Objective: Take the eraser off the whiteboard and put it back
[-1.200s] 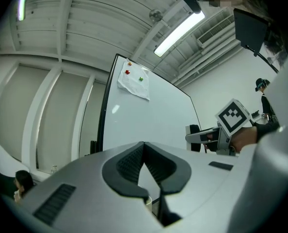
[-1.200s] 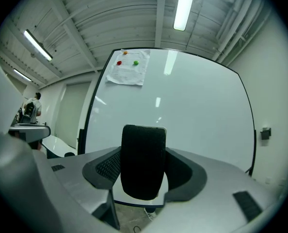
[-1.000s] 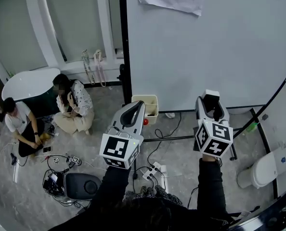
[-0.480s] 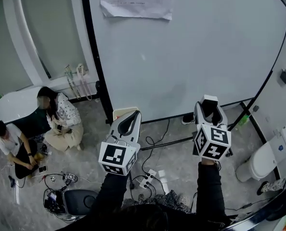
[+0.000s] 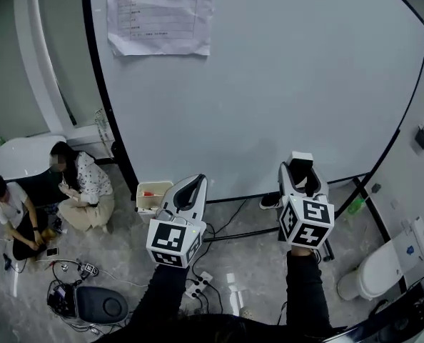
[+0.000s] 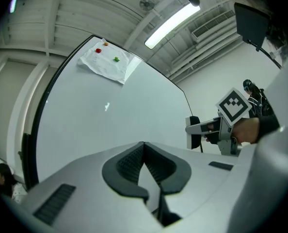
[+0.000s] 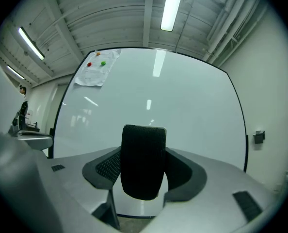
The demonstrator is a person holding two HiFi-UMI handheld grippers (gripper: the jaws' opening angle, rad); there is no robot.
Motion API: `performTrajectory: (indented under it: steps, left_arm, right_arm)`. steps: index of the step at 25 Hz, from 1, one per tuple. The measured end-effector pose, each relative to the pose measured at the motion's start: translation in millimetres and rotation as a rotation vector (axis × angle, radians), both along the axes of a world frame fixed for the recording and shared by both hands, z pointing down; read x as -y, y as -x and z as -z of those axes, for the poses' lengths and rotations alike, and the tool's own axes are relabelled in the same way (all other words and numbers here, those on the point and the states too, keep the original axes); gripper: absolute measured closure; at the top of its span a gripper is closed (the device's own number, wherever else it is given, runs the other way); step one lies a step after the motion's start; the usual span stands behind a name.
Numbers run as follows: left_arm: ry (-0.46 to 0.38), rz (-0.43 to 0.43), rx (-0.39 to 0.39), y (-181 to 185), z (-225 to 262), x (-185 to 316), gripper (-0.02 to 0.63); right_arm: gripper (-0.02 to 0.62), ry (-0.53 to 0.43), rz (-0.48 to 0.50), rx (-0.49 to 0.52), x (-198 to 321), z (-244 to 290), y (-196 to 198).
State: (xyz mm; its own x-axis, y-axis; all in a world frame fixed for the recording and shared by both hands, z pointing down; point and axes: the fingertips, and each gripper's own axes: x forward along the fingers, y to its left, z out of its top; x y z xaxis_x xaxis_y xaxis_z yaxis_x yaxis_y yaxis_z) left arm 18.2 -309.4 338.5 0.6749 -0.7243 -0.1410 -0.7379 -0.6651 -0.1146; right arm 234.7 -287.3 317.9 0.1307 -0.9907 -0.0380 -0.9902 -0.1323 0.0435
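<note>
My right gripper [image 7: 144,170] clamps the black block-shaped felt eraser [image 7: 143,149] upright between wide-set jaws. My left gripper [image 6: 144,148], at its 9 o'clock, is closed and empty. To put the eraser back well, I'd press it flat onto the large black-framed whiteboard [image 5: 290,84] at 12 o'clock and release only once it sticks. A white paper sheet [image 5: 160,16] hangs at the board's 11 o'clock, and two seated people [image 5: 80,184] are on the floor at 9.

Right gripper [image 5: 300,164] with eraser [image 5: 303,174] before whiteboard [image 5: 283,84]
</note>
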Motion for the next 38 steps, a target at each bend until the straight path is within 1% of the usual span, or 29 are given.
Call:
performTrajectory:
  steps: [5, 9, 13, 17, 21, 25, 32, 34, 38]
  left_arm:
    - [-0.021, 0.076, -0.003, -43.9, 13.0, 5.4, 0.600]
    - [-0.040, 0.123, -0.007, -79.6, 31.5, 6.1, 0.600]
    - [-0.054, 0.158, -0.004, -107.1, 55.9, 3.7, 0.600]
    - [-0.079, 0.198, 0.010, -119.2, 82.1, 5.5, 0.600]
    - [-0.082, 0.209, 0.035, -124.5, 100.0, 1.0, 0.600]
    - [-0.122, 0.211, 0.037, -122.7, 124.5, 3.7, 0.600]
    - [-0.191, 0.144, 0.048, -135.4, 161.3, 11.4, 0.600]
    - [-0.214, 0.134, 0.058, -140.4, 173.2, 16.1, 0.600]
    - [-0.264, 0.128, 0.050, -146.8, 203.9, 24.6, 0.600]
  right_arm:
    - [0.331, -0.017, 0.077, -0.016, 18.0, 20.3, -41.3]
    - [0.331, -0.028, 0.140, -0.030, 27.5, 39.3, -66.5]
    - [0.331, -0.029, 0.198, -0.064, 37.2, 61.3, -79.7]
    - [0.331, -0.058, 0.238, -0.086, 45.3, 90.1, -85.0]
    - [0.331, -0.074, 0.251, -0.078, 42.7, 109.8, -89.3]
    - [0.331, -0.108, 0.259, -0.088, 44.4, 133.4, -85.3]
    - [0.331, -0.162, 0.244, -0.116, 46.1, 168.9, -79.6]
    - [0.331, -0.175, 0.253, -0.125, 46.9, 180.7, -76.0]
    - [0.331, -0.214, 0.254, -0.130, 50.8, 204.1, -75.6]
